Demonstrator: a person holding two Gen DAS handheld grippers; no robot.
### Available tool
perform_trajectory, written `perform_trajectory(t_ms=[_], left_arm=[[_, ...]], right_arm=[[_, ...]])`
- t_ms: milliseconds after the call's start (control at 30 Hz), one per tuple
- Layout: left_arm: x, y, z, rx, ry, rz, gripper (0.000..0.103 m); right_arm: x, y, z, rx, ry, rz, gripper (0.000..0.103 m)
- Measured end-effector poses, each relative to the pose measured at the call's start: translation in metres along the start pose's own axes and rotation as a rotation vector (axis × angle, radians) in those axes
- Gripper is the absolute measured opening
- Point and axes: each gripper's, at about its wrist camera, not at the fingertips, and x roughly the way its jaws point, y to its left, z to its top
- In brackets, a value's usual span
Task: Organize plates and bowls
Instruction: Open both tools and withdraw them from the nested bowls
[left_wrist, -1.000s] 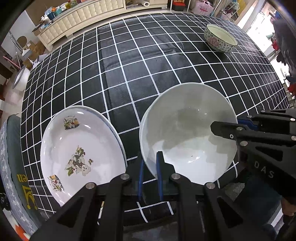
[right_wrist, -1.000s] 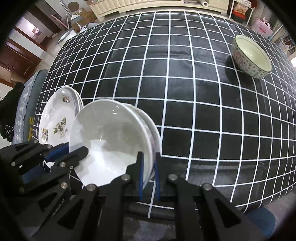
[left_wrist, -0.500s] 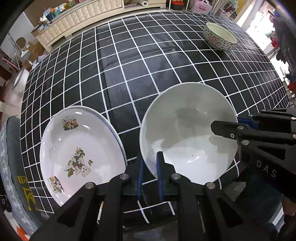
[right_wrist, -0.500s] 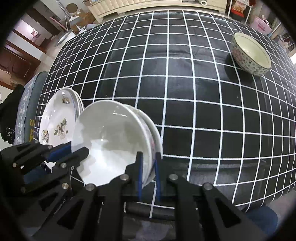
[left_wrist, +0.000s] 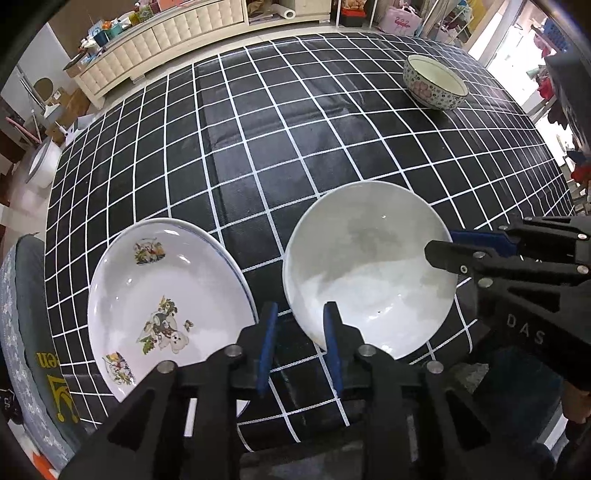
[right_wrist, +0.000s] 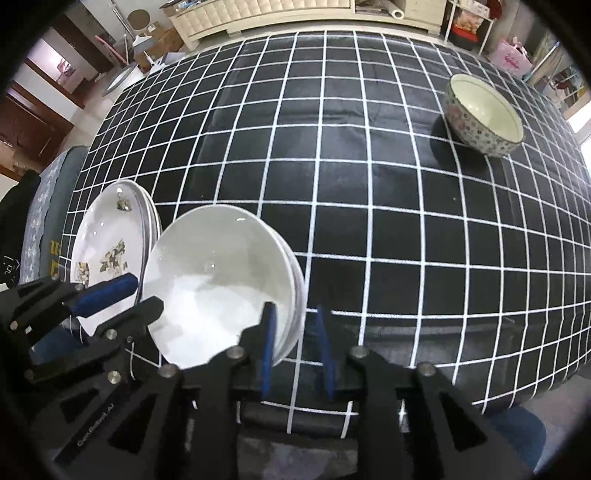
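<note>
Resting on the worktop (left_wrist: 332, 122), which wears a black cloth with a white grid, a plain white glossy bowl (left_wrist: 369, 266) sits near the front edge; the right wrist view shows further white rims stacked under it. The left tool (left_wrist: 298, 332) straddles the bowl's near-left rim with its blue-padded jaws opening; the rim runs between the pads, and the right-hand pad sits against or just inside the bowl wall while the other stands clear outside. The right tool (right_wrist: 295, 343) straddles the bowl's right rim, jaws likewise opening; its left pad is inside the bowl and its right pad stands off the outside, with a gap showing. Just beside the bowl, to its left, lies a stack of white oval plates with cartoon pictures (left_wrist: 166, 306), apart from the bowl by a narrow strip of cloth. Well apart, at the far right of the worktop, stands a small flower-patterned ceramic bowl with a cream inside (right_wrist: 484, 114).
</note>
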Motion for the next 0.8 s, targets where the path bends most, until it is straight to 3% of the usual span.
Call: perform_trajectory(t_ms=[67, 367, 700, 800], left_arm=[[-0.001, -0.002, 0.000, 0.003, -0.003, -0.003, 0.024], [-0.018, -0.005, 0.003, -0.004, -0.044, -0.021, 0.038], [-0.049, -0.020, 0.022, 0.005, -0.119, -0.054, 0.040], [-0.056, -0.031, 0.030, 0.035, -0.150, -0.033, 0.040]], right_arm=[[-0.003, 0.000, -0.001, -0.006, -0.013, -0.013, 0.044], [-0.027, -0.010, -0.003, -0.010, -0.080, -0.035, 0.062], [-0.062, -0.043, -0.007, 0.058, -0.153, -0.018, 0.063], [-0.074, -0.054, -0.006, 0.057, -0.176, -0.029, 0.063]])
